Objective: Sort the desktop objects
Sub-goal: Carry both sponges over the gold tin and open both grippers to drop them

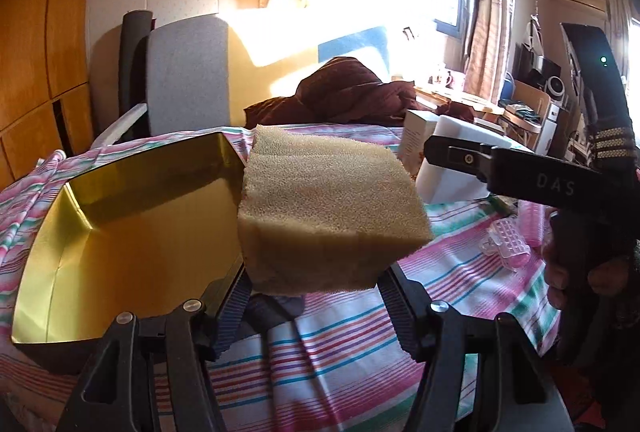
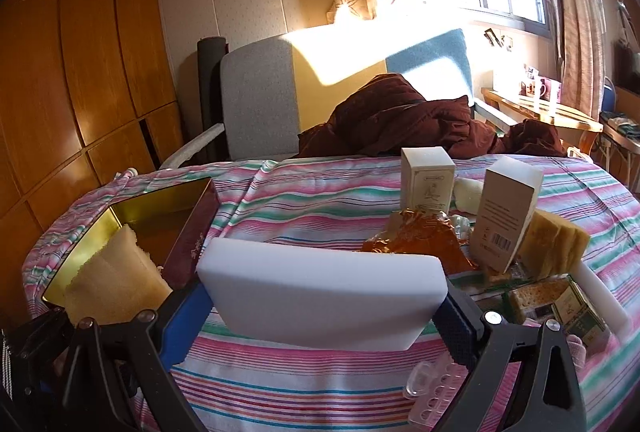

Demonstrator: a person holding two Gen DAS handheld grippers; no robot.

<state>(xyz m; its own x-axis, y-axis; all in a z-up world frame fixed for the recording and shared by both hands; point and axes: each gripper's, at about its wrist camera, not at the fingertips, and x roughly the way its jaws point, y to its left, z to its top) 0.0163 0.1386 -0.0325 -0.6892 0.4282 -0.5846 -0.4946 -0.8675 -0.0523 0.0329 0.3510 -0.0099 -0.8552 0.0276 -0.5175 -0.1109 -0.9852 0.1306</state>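
Yellow sponge block pinched in our left gripper, raised just right of the gold-lined tin, white foam slab clamped in our right gripper, two cartons standing further right of the tin, all over striped cloth.

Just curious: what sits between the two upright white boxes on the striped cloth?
In the right wrist view, a small white roll-like thing lies between the left box and the right box, slightly behind them; I can't identify it.
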